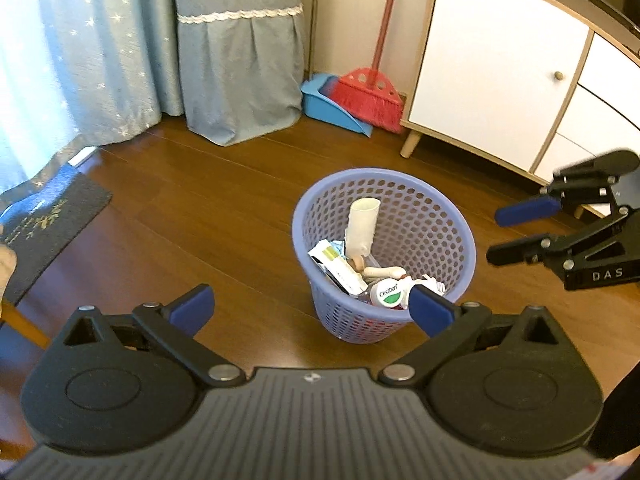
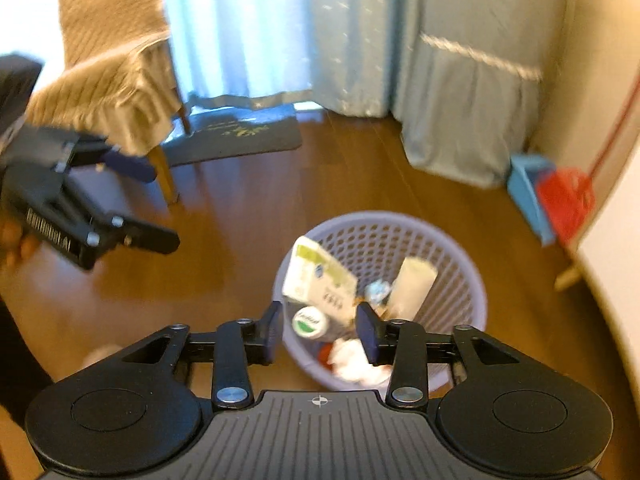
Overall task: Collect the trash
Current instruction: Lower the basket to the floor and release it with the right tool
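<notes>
My left gripper hangs spread wide and empty above the lavender mesh wastebasket. My right gripper is half open, gripping nothing; a carton, tube and crumpled paper lie inside the basket.

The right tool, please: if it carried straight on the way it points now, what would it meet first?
Most likely the trash in the purple basket: the right tool points down into its mouth, at the white carton and bottle cap. Blur leaves depth uncertain.

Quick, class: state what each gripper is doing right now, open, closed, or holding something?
Left gripper: open wide, holding nothing.
Right gripper: open, nothing between its pads; the purple basket lies beyond.
</notes>
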The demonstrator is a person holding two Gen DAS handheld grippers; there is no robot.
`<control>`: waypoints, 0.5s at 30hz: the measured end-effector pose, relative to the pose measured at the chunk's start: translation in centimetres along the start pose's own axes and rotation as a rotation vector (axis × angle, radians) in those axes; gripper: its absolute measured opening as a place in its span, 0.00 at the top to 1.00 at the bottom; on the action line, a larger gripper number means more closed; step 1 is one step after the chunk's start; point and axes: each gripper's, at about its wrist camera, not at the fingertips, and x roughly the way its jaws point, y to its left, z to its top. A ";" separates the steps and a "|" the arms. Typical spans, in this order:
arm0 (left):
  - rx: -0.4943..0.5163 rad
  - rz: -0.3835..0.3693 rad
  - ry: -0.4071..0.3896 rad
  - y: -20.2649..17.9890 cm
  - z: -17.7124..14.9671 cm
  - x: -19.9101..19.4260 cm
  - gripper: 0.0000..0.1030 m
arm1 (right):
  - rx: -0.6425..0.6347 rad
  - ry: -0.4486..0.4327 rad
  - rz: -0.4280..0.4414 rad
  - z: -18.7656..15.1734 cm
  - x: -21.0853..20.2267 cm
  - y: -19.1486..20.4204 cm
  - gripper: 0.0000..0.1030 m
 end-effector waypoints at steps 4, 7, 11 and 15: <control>-0.038 0.011 0.021 0.0 -1.0 -0.1 0.01 | 0.159 0.035 0.006 0.0 -0.2 -0.2 0.49; -0.070 0.009 0.053 0.1 -1.4 0.2 0.01 | 0.238 0.051 0.007 -0.3 -0.4 -0.2 0.37; -0.091 0.021 0.069 0.1 -1.5 0.4 0.01 | 0.290 0.052 -0.022 -0.7 -0.8 -0.4 0.32; -0.130 0.053 0.058 0.5 -1.9 0.0 0.01 | 0.331 0.051 -0.049 -1.2 -1.1 -0.4 0.32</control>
